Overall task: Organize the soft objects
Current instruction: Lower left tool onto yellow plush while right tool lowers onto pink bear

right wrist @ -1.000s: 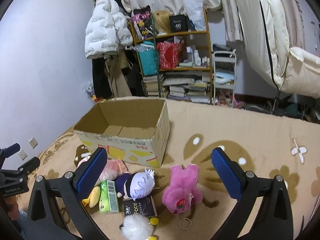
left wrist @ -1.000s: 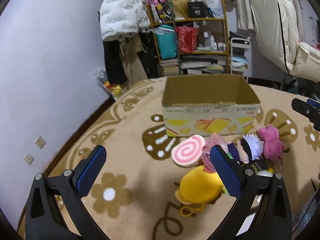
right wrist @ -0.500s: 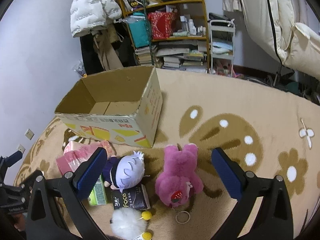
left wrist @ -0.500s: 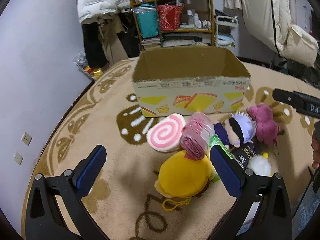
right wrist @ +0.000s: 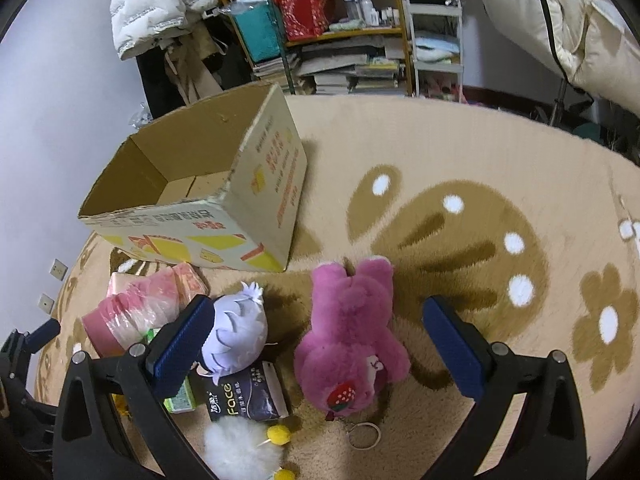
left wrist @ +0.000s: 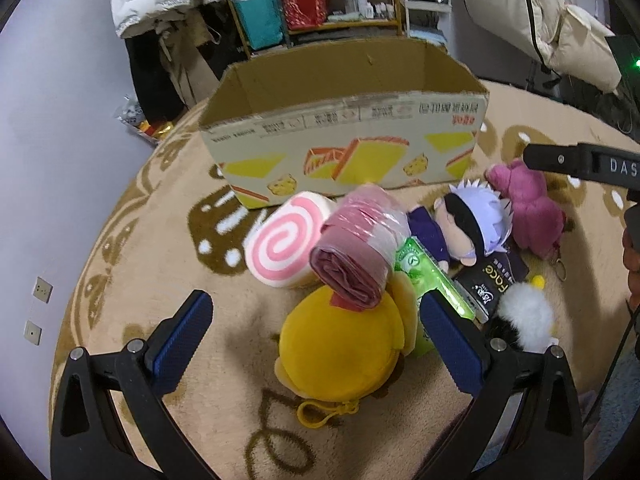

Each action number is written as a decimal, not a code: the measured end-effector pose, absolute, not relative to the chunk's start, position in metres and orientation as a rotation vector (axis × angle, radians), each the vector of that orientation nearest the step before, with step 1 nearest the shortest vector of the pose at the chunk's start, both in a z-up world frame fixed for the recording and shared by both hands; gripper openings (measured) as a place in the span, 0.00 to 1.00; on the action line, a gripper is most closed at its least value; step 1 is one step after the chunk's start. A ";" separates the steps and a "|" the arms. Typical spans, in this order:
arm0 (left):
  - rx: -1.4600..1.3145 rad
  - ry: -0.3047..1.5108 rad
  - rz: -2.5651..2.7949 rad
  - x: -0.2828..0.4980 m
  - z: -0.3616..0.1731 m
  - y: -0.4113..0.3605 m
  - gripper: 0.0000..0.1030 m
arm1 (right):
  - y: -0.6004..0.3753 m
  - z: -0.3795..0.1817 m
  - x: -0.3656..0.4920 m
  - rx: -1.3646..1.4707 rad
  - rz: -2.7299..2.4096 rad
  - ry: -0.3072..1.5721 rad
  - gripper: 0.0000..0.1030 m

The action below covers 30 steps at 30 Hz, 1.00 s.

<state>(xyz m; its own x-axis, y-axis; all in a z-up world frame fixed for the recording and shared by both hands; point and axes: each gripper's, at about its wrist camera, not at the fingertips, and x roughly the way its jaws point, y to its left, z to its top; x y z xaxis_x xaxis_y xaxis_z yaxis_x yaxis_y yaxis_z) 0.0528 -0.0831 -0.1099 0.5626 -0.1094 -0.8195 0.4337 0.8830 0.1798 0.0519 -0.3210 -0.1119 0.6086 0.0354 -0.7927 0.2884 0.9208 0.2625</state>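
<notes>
I judge the sorting barely begun: the open brown cardboard box (right wrist: 200, 200) with yellow cake prints shows a bare floor inside, and every soft thing lies on the beige patterned carpet (right wrist: 460, 152) in front of it. My left gripper (left wrist: 316, 332) hangs with jaws wide apart, holding nothing, over the round yellow plush (left wrist: 340, 348), which touches the pink plastic-wrapped roll (left wrist: 360, 256); that roll's long axis runs from the plush toward the box. My right gripper (right wrist: 316, 340) is likewise spread and empty over the fuzzy magenta plush bear (right wrist: 352, 332), lying lengthwise toward the box, strawberry end nearest me
</notes>
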 end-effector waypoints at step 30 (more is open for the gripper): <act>0.150 1.241 -0.351 0.106 -0.168 -0.062 0.98 | -0.334 -0.163 0.068 0.461 -0.109 1.053 0.64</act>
<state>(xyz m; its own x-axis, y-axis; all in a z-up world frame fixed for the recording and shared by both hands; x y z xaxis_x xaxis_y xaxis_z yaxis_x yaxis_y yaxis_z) 0.1060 -0.0621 -0.1683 0.2792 -0.1799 -0.9432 0.3411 0.9368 -0.0777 0.0678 -0.3337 -0.1630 0.4996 0.1302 -0.8564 0.3032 0.8999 0.3136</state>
